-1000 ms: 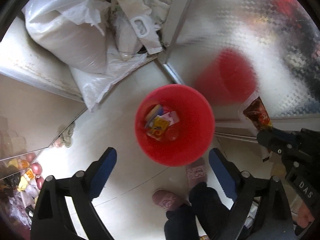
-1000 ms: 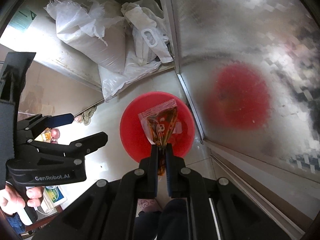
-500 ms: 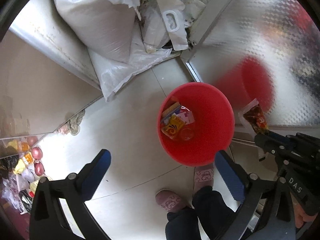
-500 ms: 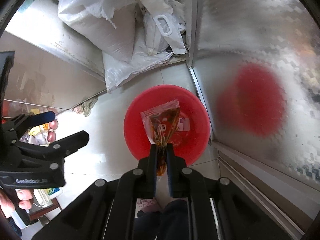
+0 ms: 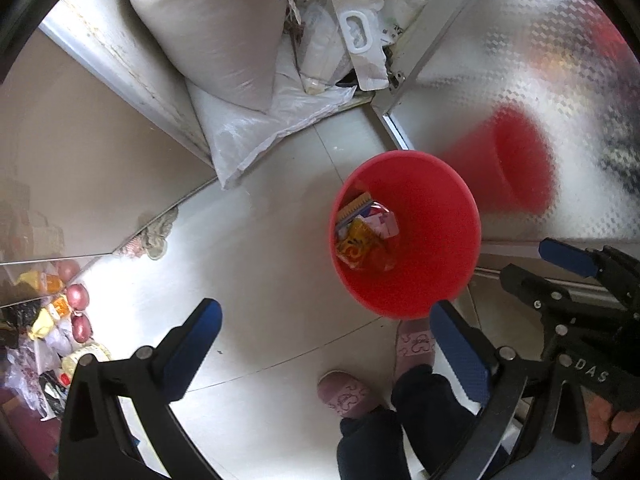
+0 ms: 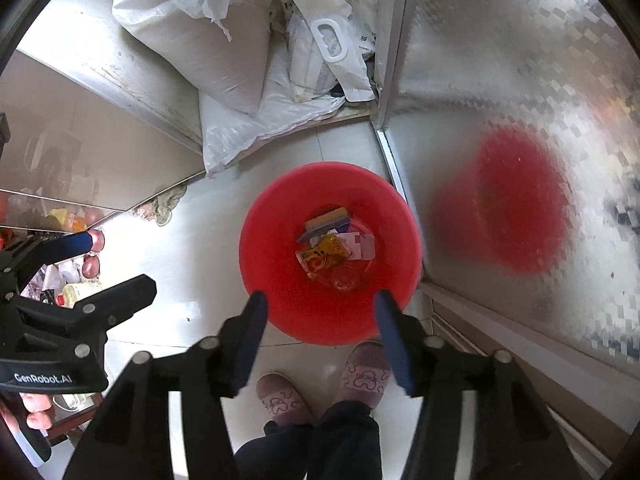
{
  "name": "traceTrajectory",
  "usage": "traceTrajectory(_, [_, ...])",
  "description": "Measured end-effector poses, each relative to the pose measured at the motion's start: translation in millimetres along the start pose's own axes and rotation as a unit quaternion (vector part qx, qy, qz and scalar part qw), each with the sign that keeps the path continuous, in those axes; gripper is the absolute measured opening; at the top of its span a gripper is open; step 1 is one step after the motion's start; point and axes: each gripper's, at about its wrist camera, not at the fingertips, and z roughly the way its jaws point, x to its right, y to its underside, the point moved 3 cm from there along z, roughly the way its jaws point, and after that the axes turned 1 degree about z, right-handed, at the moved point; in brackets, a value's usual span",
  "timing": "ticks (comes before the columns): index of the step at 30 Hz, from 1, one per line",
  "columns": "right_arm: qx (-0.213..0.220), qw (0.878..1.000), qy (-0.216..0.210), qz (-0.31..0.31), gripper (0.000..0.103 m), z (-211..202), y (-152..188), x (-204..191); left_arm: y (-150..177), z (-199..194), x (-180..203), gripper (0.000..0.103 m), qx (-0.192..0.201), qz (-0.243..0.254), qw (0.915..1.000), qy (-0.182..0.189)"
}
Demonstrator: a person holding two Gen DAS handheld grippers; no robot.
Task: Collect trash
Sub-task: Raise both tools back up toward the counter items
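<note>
Where floor [image 6: 208,280] shines, bucket [image 6: 280,304] stands

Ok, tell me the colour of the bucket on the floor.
Red. The bucket shows best in the right wrist view.

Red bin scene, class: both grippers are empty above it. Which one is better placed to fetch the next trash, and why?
Probably the left. The left gripper, open, sits on the side nearest the pile of wrappers by the wall. The right gripper, also open, hangs over the red bin, farther from that pile.
</note>
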Motion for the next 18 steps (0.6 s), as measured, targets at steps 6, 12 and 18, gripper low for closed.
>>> traceTrajectory(6, [0.010, 1.000, 0.001, 0.004, 0.080, -18, 4, -6, 7, -27, -5, 0.103, 0.011, -0.006, 0.9999, 0.001])
traceTrajectory(12, [0.029, 1.000, 0.001, 0.008, 0.093, -57, 7, -18, 18, -84, -11, 0.103, 0.039, -0.013, 0.9992, 0.001])
traceTrajectory(18, [0.060, 0.998, -0.008, 0.012, 0.100, -126, 12, -30, 33, -169, -15, 0.103, 0.072, -0.026, 0.9971, -0.001])
